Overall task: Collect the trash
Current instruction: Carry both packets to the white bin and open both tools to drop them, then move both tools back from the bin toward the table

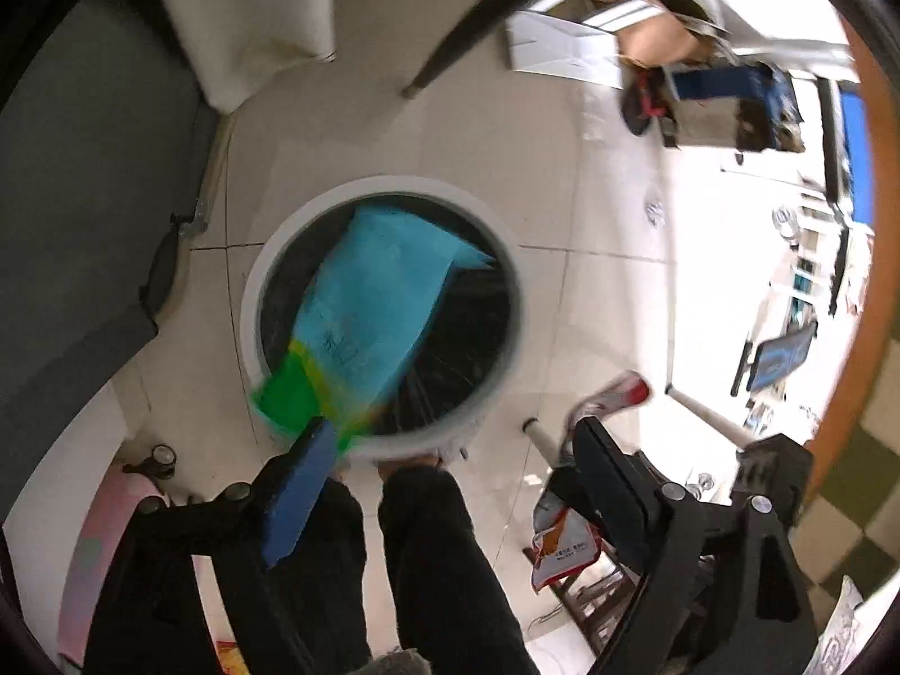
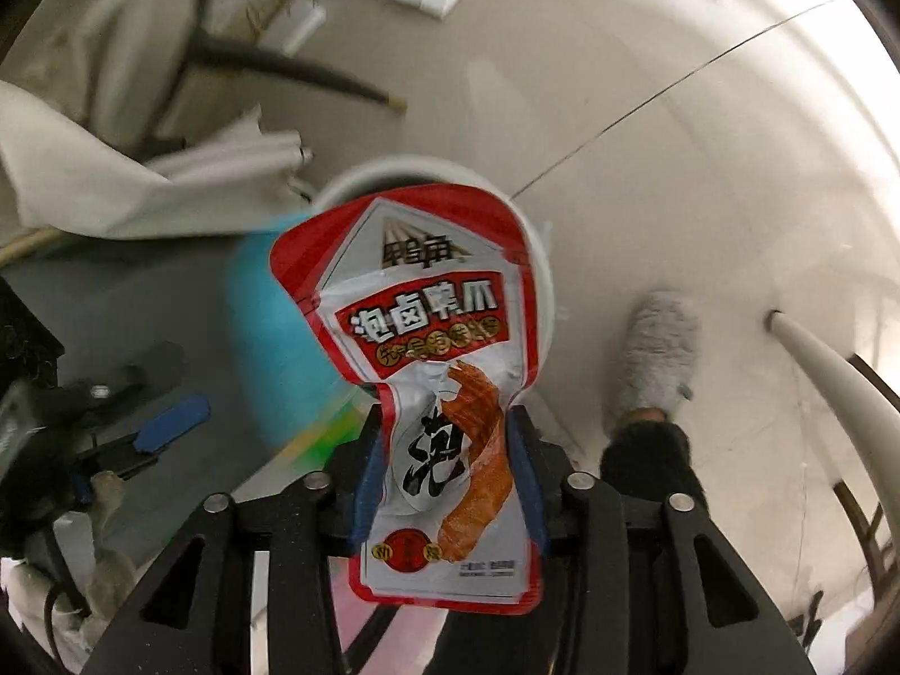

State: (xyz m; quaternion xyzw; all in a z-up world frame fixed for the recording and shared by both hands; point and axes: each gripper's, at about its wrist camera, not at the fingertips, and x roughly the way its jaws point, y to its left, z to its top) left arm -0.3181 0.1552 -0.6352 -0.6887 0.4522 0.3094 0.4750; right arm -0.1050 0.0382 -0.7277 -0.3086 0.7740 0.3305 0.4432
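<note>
A round white trash bin (image 1: 256, 292) with a dark liner stands on the floor below me. A blue and green wrapper (image 1: 365, 304) hangs blurred over the bin's mouth, just past my left gripper (image 1: 450, 439), whose jaws stand wide open. My right gripper (image 2: 447, 422) is shut on a red and white snack packet (image 2: 433, 371), held upright above the bin (image 2: 540, 259). The same packet and right gripper show in the left wrist view (image 1: 607, 399). The blue wrapper also shows blurred in the right wrist view (image 2: 270, 332).
The person's dark trouser legs (image 1: 427, 551) and a grey slipper (image 2: 658, 354) stand beside the bin. A white chair (image 1: 247, 17) with dark legs is behind the bin. White table legs (image 2: 827, 388) stand to the right. The floor is pale tile.
</note>
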